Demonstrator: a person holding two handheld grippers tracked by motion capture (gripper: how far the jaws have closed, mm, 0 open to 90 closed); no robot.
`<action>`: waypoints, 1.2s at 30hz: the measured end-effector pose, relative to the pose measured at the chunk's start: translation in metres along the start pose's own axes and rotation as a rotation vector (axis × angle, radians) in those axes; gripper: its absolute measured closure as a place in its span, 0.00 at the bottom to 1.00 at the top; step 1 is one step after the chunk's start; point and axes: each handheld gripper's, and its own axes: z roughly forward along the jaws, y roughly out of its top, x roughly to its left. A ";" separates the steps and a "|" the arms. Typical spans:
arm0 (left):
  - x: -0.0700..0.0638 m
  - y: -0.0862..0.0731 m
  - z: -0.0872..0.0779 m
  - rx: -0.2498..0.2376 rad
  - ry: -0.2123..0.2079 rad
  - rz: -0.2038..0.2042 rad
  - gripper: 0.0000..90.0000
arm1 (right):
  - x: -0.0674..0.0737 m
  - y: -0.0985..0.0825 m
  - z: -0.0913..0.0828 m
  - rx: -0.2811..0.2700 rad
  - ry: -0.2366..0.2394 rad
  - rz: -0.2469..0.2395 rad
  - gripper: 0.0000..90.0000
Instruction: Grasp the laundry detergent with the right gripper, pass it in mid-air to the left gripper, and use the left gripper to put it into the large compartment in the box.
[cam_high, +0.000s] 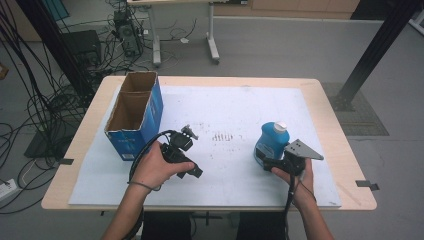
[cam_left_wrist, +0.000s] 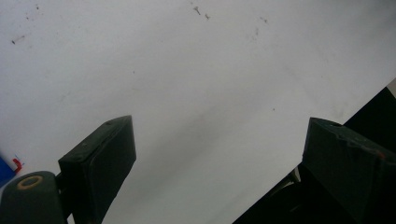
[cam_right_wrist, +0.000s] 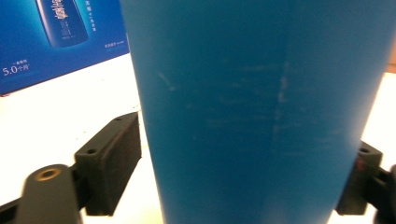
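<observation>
A blue bottle (cam_high: 270, 141) with a white cap stands upright on the right half of the white sheet (cam_high: 225, 107). My right gripper (cam_high: 264, 162) reaches it from the near side. In the right gripper view the blue bottle (cam_right_wrist: 257, 116) stands between the jaws of my right gripper (cam_right_wrist: 250, 140), and the black pads (cam_right_wrist: 112, 163) rest against its two sides. My left gripper (cam_high: 192, 170) lies in a hand at the sheet's near left. The left gripper view has my left gripper (cam_left_wrist: 215, 140) open over bare sheet with nothing between its fingers.
An open blue cardboard box (cam_high: 134, 112) stands at the table's left; its printed side (cam_right_wrist: 56, 37) is behind the bottle. A wooden table edge (cam_high: 327, 115) frames the sheet. Faint dark marks (cam_high: 222, 136) dot the middle. Cables and another table's legs are on the floor beyond.
</observation>
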 end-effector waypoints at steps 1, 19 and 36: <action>0.000 0.000 0.000 0.000 0.000 0.000 0.11 | 0.000 0.000 0.000 0.000 0.000 0.000 0.20; -0.001 0.000 0.001 -0.004 -0.006 -0.003 0.11 | 0.000 0.001 0.000 0.007 0.004 -0.014 0.41; -0.002 0.000 0.002 -0.001 -0.007 0.000 0.11 | 0.000 0.001 -0.001 0.006 -0.017 -0.020 0.47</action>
